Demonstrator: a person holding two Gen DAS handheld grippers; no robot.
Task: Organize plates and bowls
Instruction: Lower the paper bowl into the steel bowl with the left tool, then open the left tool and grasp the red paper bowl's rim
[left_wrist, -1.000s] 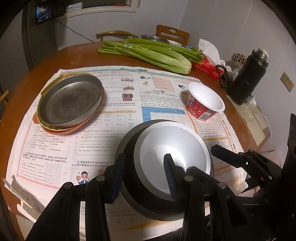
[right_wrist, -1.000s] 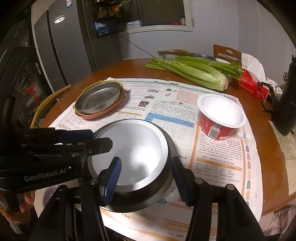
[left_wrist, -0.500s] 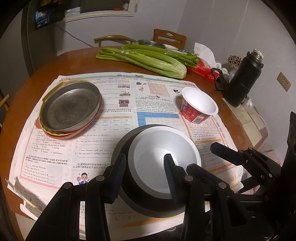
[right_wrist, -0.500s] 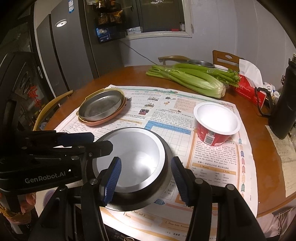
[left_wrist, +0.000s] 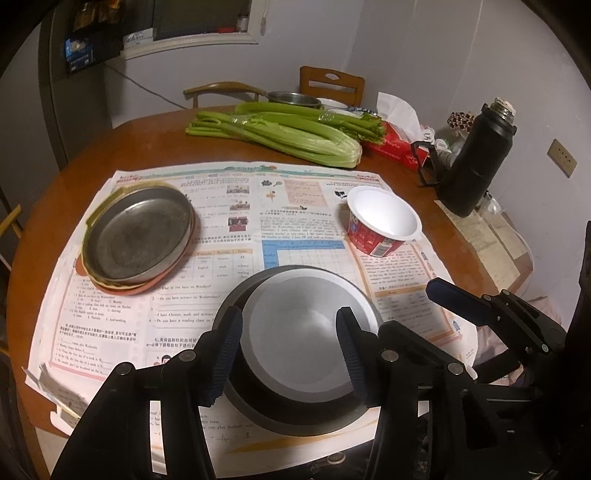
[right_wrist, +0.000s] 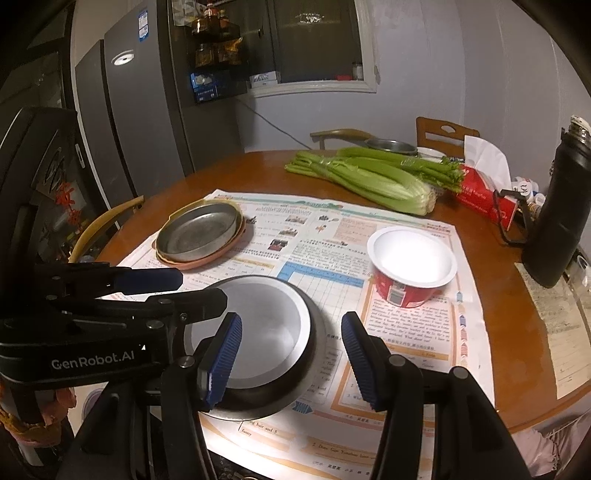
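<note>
A steel bowl with a dark outer wall sits on the newspaper near the table's front edge; it also shows in the right wrist view. My left gripper is open, its jaws straddling the bowl's near left rim. My right gripper is open, above the bowl's near right rim. A metal plate lies on stacked orange and yellow plates at the left, also seen from the right wrist. A red paper bowl with a white inside stands at the right.
Newspaper covers the round wooden table. Celery, a red tissue box and a black flask stand at the back and right. Chairs and another metal bowl are behind. A fridge is at the left.
Both grippers have pulled back and risen a little from the steel bowl, which now looks smaller and farther. The bowl, plates and paper bowl have stayed in place.
</note>
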